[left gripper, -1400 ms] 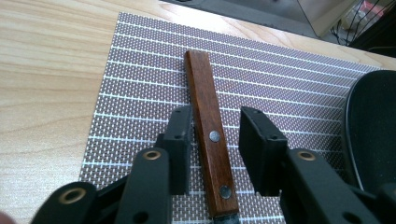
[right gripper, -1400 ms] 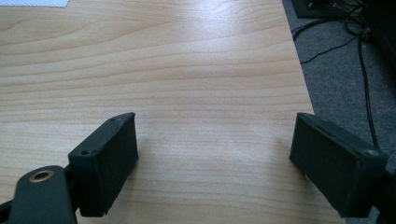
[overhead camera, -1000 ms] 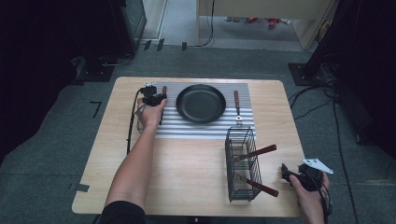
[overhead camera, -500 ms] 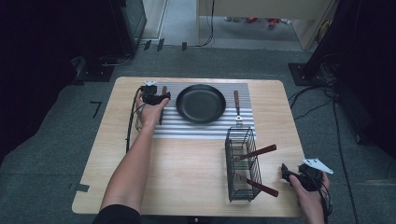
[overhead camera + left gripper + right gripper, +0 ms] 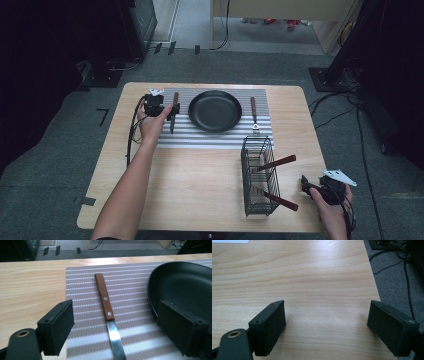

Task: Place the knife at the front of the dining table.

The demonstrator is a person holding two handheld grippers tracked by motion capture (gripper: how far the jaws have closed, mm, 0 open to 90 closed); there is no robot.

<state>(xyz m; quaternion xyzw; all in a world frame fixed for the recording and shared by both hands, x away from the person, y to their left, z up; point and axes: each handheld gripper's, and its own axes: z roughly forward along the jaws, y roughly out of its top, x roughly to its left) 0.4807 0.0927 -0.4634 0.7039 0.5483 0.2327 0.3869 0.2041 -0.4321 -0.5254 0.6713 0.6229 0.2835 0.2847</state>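
A knife with a brown wooden handle [image 5: 103,296] lies on a grey striped placemat [image 5: 82,285], left of a black frying pan [image 5: 215,111]. My left gripper [image 5: 113,322] is open, one jaw on either side of the knife where handle meets blade, and neither jaw touches it. In the high view the left gripper [image 5: 171,111] hangs over the knife [image 5: 173,120] at the mat's left end. My right gripper [image 5: 327,315] is open with nothing in it, low over bare wood near the table's front right corner [image 5: 307,186].
A black wire basket [image 5: 259,175] stands right of centre with two wooden-handled utensils [image 5: 277,163] sticking out toward the right gripper. Another wooden-handled utensil [image 5: 254,115] lies right of the pan. The table's right edge [image 5: 372,277] and cables on the floor are close by.
The left forearm has shifted slightly. The left gripper stays at the knife, and the right gripper has not moved.
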